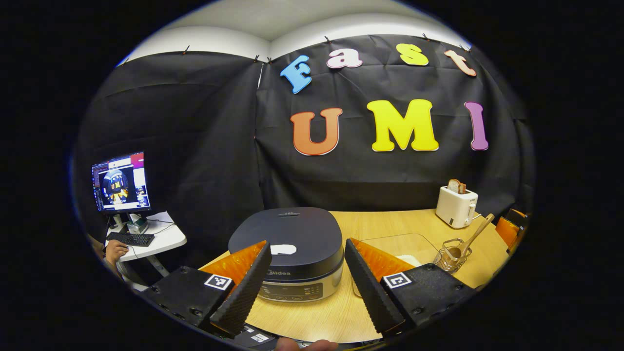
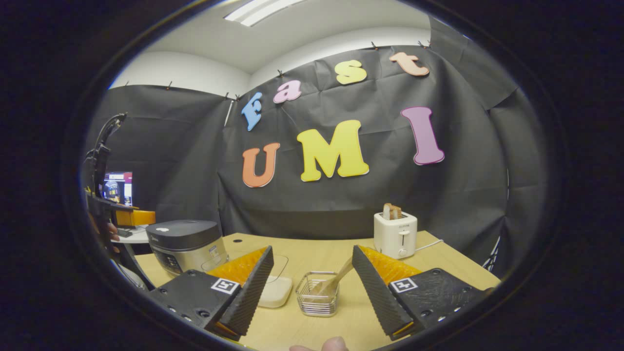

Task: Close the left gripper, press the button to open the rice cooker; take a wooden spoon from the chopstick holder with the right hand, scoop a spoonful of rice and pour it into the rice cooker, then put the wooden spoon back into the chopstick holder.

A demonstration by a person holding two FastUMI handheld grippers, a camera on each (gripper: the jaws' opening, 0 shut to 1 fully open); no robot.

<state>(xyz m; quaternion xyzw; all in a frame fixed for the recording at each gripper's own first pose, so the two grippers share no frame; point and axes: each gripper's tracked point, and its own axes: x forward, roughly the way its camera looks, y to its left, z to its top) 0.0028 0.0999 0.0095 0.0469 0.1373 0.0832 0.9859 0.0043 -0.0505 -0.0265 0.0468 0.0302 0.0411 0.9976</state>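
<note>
Toaster [image 2: 395,235] (bread, seemingly) stands behind chopstick holder [image 2: 317,294].

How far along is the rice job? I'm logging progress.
Nothing is done yet: the rice cooker lid is down and the wooden spoon sits in the chopstick holder. The left gripper faces the cooker, open. Pressing, scooping, pouring and returning remain.

Desk [image 2: 438,263] layout
Cooker [image 2: 185,243] left, toaster [image 2: 395,234] behind right; holder [image 2: 318,294] in front between them, spoon [image 2: 336,279] in it.
</note>
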